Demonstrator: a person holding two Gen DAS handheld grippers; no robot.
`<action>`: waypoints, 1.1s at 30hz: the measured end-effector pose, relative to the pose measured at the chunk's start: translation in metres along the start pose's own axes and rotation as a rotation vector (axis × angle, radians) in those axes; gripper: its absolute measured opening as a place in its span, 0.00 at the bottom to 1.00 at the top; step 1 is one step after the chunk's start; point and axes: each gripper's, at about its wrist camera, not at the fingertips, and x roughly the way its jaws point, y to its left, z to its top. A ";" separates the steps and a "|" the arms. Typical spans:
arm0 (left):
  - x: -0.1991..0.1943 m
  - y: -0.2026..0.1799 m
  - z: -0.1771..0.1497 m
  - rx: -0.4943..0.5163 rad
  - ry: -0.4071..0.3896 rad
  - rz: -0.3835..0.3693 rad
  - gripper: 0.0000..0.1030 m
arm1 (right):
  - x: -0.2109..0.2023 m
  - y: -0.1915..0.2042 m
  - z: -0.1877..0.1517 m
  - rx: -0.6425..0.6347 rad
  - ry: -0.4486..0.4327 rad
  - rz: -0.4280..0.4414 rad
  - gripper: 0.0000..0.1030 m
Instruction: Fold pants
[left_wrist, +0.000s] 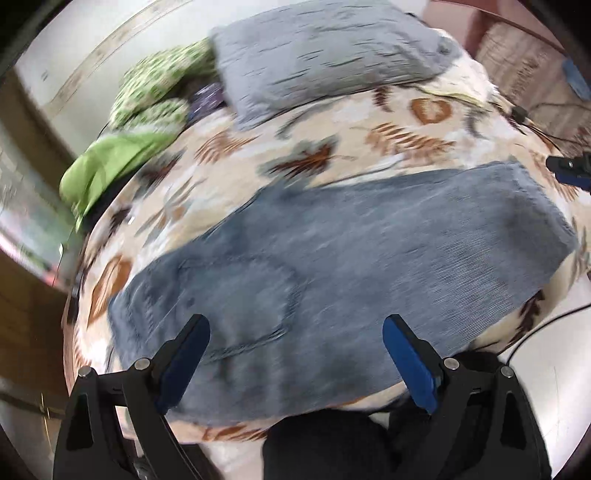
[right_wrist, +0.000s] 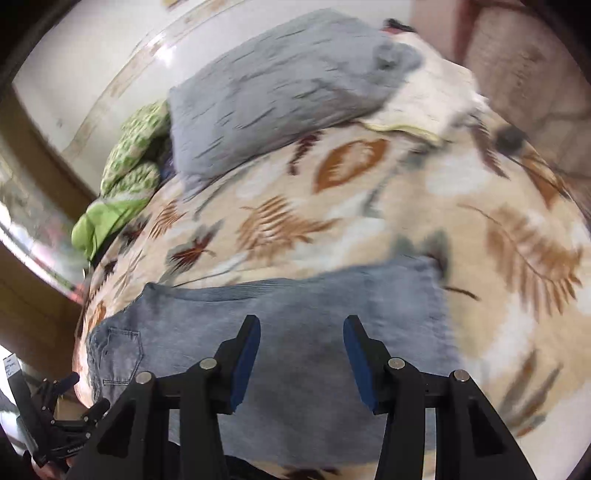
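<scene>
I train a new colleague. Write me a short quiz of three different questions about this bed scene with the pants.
1. True or false: the left gripper is shut on the pants.
2. What lies nearest the grey pillow? A) green cloth B) a shoe C) a book
3. Fill in: the bedspread shows a ____ pattern.

Key: 1 false, both grippers are open, the right gripper too. 2 A. 3 leaf.

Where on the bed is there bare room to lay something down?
Bare leaf-print blanket lies between the blue pants and the grey pillow, and beyond the pants' far end. It is crowded by the green bedding beside the pillow.
</scene>
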 end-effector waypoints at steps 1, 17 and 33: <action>0.000 -0.008 0.005 0.013 -0.004 -0.007 0.92 | -0.006 -0.011 -0.003 0.016 -0.006 -0.004 0.49; 0.043 -0.127 0.048 0.141 0.079 -0.142 0.92 | -0.038 -0.148 -0.088 0.434 0.001 0.296 0.57; 0.098 -0.104 0.066 0.094 0.134 -0.079 0.92 | 0.016 -0.140 -0.094 0.532 0.048 0.317 0.62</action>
